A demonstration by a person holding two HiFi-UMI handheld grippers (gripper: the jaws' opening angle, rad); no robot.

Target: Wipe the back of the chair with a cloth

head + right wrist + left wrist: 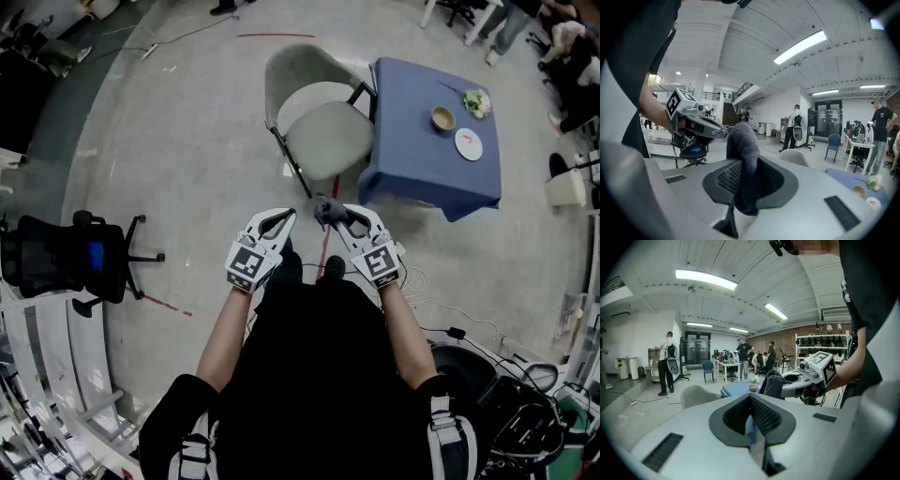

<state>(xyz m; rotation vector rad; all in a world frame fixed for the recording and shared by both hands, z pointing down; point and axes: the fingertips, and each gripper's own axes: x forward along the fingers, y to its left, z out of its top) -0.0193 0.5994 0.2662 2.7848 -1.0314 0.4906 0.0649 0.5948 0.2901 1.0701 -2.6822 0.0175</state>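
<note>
While left gripper [283, 216] jaws meet empty, right gripper [337, 214] clamps cloth [743, 140].

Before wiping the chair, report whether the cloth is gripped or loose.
Gripped: the right gripper is closed on the dark cloth, which bunches up between its jaws.

One cloth [328, 212], one grey chair [323, 137], one black office chair [56, 259], one blue table [412, 155], one bowl [442, 118], one plate [468, 143].
</note>
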